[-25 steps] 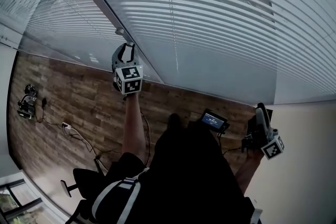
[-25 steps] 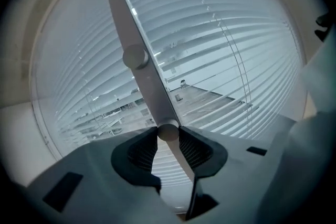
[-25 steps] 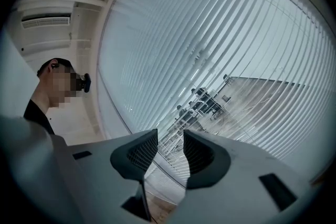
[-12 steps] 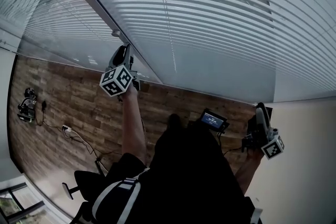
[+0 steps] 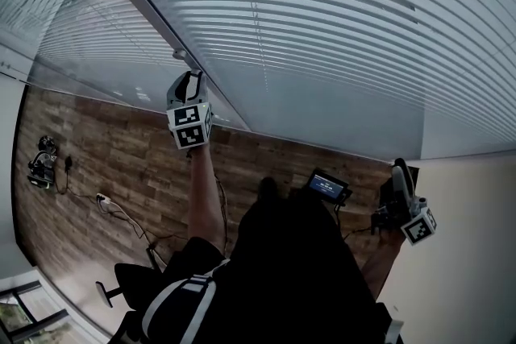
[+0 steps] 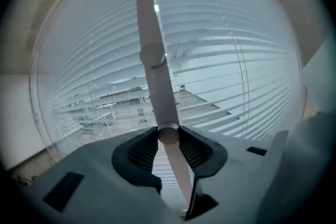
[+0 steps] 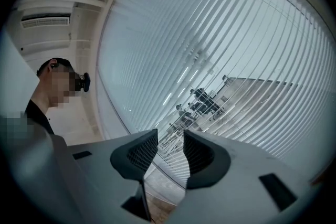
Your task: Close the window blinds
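Head view: looks steeply down along white window blinds (image 5: 322, 28) filling the top of the frame, with a wooden floor (image 5: 121, 149) below. Finds the left gripper (image 5: 190, 78) raised on an outstretched arm (image 5: 205, 197), tips close against the blinds beside the dark strip dividing two panels, marker cube (image 5: 190, 125) turned to the camera. Finds the right gripper (image 5: 397, 172) low at the right, well apart from the left one, near a plain wall (image 5: 476, 254) and just beside a small lit screen (image 5: 326, 185). Left gripper view: shows the fingers (image 6: 139, 149) nearly together, having just been closing, and pressed from both sides on a pale tilt wand (image 6: 149, 23). Follows that wand up the middle of the picture past a round joint (image 6: 152, 55) and on below the pads. Behind it, blinds again, the middle band of slats tilted enough to let rooftops outside show through. Right gripper view: shows fingers (image 7: 140, 152) clearly apart and gripping nothing, with only slats and a glimpse of outdoors visible through the gap. Takes in the blinds curving across most of the picture. At the left, a person (image 7: 37, 113) in dark clothing with headgear, beside a pale wall.
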The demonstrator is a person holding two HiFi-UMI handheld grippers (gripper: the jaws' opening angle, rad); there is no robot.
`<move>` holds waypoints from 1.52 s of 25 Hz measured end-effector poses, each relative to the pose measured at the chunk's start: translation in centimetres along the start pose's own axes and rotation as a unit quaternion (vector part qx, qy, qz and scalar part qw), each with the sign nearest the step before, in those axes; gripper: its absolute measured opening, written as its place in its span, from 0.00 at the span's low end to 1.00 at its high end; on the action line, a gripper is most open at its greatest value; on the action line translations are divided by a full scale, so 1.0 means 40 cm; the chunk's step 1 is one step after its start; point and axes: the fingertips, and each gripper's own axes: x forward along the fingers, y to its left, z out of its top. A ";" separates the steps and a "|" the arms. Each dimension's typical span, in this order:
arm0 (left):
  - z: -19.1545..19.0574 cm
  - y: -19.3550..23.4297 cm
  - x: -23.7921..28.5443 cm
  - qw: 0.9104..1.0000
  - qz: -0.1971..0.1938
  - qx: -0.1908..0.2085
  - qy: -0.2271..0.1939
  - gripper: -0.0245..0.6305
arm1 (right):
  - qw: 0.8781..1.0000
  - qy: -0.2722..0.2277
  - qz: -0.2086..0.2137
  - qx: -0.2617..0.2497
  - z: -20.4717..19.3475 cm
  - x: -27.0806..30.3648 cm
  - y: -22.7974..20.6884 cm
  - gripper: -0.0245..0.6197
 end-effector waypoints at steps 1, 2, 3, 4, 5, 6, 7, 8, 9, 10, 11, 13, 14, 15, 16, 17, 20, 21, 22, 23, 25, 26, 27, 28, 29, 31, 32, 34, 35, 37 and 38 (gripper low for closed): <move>-0.001 0.000 0.001 0.999 0.010 0.032 0.007 0.25 | 1.000 0.001 0.000 -0.002 0.001 0.001 0.002 0.28; -0.002 -0.001 0.001 0.998 0.019 0.063 0.014 0.25 | 1.000 0.001 0.001 -0.006 0.003 0.002 0.004 0.28; -0.002 -0.003 0.002 0.995 0.027 0.092 0.021 0.25 | 1.000 0.001 0.002 -0.009 0.004 0.002 0.003 0.28; -0.003 -0.006 0.003 0.992 0.034 0.118 0.026 0.25 | 1.000 0.001 0.003 -0.008 0.002 -0.002 -0.002 0.28; -0.005 -0.010 0.004 0.989 0.040 0.139 0.031 0.25 | 1.000 0.000 0.003 -0.006 -0.001 -0.005 -0.008 0.28; -0.008 -0.013 0.005 0.987 0.044 0.152 0.034 0.25 | 1.000 0.000 0.004 -0.007 -0.003 -0.007 -0.011 0.28; -0.010 -0.014 0.005 0.986 0.046 0.158 0.034 0.25 | 1.000 0.000 0.004 -0.007 -0.004 -0.008 -0.011 0.28; -0.008 -0.014 0.005 0.986 0.046 0.158 0.033 0.25 | 1.000 -0.001 0.004 -0.005 -0.004 -0.008 -0.011 0.28; -0.005 -0.012 0.005 0.986 0.045 0.155 0.032 0.25 | 1.000 -0.001 0.005 -0.003 -0.004 -0.008 -0.009 0.28; -0.002 -0.010 0.005 0.987 0.045 0.152 0.030 0.25 | 1.000 -0.001 0.005 -0.001 -0.003 -0.006 -0.006 0.28; 0.001 -0.008 0.005 0.987 0.046 0.152 0.030 0.25 | 1.000 -0.001 0.005 0.000 -0.001 -0.005 -0.004 0.28; 0.001 -0.007 0.006 0.986 0.049 0.159 0.032 0.25 | 1.000 -0.001 0.005 -0.001 0.000 -0.004 -0.001 0.28; 0.000 -0.007 0.007 0.984 0.052 0.167 0.035 0.25 | 1.000 -0.001 0.005 -0.001 0.000 -0.004 -0.001 0.28; -0.002 -0.007 0.008 0.982 0.055 0.178 0.038 0.25 | 1.000 -0.001 0.005 -0.001 -0.001 -0.005 -0.002 0.28; -0.004 -0.008 0.010 0.980 0.058 0.187 0.041 0.25 | 1.000 -0.001 0.005 -0.001 -0.001 -0.006 -0.004 0.28; -0.006 -0.008 0.011 0.978 0.062 0.195 0.043 0.25 | 1.000 -0.001 0.004 -0.001 -0.002 -0.008 -0.006 0.28; -0.010 -0.011 0.012 0.980 0.061 0.186 0.038 0.25 | 1.000 -0.001 0.003 -0.005 -0.003 -0.009 -0.007 0.28; -0.008 -0.010 0.012 0.983 0.056 0.170 0.033 0.25 | 1.000 -0.001 0.003 -0.008 0.000 -0.006 -0.002 0.28; -0.006 -0.009 0.011 0.988 0.049 0.147 0.027 0.25 | 1.000 -0.001 0.003 -0.010 0.003 -0.003 0.001 0.28; -0.006 -0.007 0.009 0.992 0.043 0.120 0.020 0.26 | 1.000 -0.001 0.003 -0.008 0.003 -0.003 0.001 0.28; -0.012 -0.004 0.003 0.998 0.030 0.058 0.005 0.27 | 1.000 -0.002 0.003 -0.006 0.000 -0.006 -0.004 0.28; -0.016 -0.004 0.001 0.999 0.022 0.023 -0.002 0.27 | 1.000 -0.002 0.004 -0.008 -0.001 -0.006 -0.005 0.28; -0.016 -0.003 -0.002 1.000 0.012 -0.011 -0.009 0.27 | 1.000 -0.002 0.005 -0.010 0.000 -0.006 -0.005 0.28; -0.013 0.000 -0.004 0.999 0.004 -0.040 -0.015 0.27 | 1.000 -0.002 0.005 -0.009 -0.001 -0.006 -0.005 0.28; -0.008 0.005 -0.005 0.998 -0.002 -0.061 -0.019 0.27 | 1.000 -0.001 0.004 -0.006 -0.001 -0.006 -0.006 0.28; -0.001 0.010 -0.007 0.996 -0.010 -0.086 -0.024 0.27 | 1.000 -0.001 0.004 -0.003 0.000 -0.004 -0.005 0.28; 0.000 0.010 -0.006 0.995 -0.015 -0.094 -0.026 0.27 | 1.000 -0.001 0.004 -0.003 0.000 -0.002 -0.004 0.28; 0.001 0.006 -0.005 0.993 -0.025 -0.115 -0.031 0.27 | 1.000 -0.001 0.006 -0.002 0.000 0.000 -0.003 0.28; 0.002 0.005 -0.005 0.991 -0.030 -0.126 -0.033 0.27 | 1.000 -0.001 0.006 -0.002 0.000 0.000 -0.003 0.28; 0.002 0.002 -0.004 0.988 -0.037 -0.143 -0.036 0.27 | 1.000 -0.001 0.006 -0.003 0.001 -0.005 -0.002 0.28; 0.001 0.001 -0.004 0.987 -0.040 -0.150 -0.036 0.27 | 1.000 -0.002 0.005 -0.006 0.003 -0.006 0.002 0.28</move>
